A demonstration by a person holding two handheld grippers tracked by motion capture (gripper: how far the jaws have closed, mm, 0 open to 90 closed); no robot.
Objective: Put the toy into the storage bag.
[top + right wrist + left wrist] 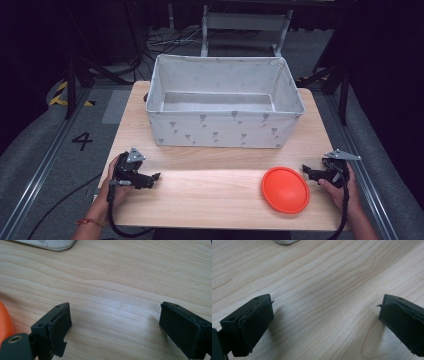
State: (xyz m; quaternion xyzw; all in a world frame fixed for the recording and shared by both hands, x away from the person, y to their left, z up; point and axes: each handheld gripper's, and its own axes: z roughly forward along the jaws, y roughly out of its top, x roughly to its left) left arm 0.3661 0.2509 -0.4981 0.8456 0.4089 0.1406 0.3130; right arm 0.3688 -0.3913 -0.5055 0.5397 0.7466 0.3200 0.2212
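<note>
Looking down on a big wooden table [210, 200], lying flat under both pairs of jaws. Showing bare wood [324, 277] in the wide gap between the left pair, and bare wood [125, 277] between the right pair too.

Standing on the table, well ahead of both pairs of jaws, a large white cloth box [220, 130] with little grey marks on it, top open. Peeking in as one rounded corner [284, 241] far past the jaws in the left gripper view. Peeking in the same way [50, 245] in the right gripper view, far ahead and over on the left-hand jaw's side.

Lying flat on the table, a round orange plate [285, 190], just beside the right pair of jaws and not between them. Showing as an orange edge [3, 322] outside the left-hand jaw in the right gripper view. Sitting well apart from the left pair of jaws.

Wrapping around the grippers, a left hand [114, 182] and a right hand [340, 192].

Hovering low over the wood, the left gripper [154, 179] with jaws spread wide [325, 315], holding nothing. Doing the same, the right gripper [306, 171], jaws spread wide [115, 322], holding nothing.
</note>
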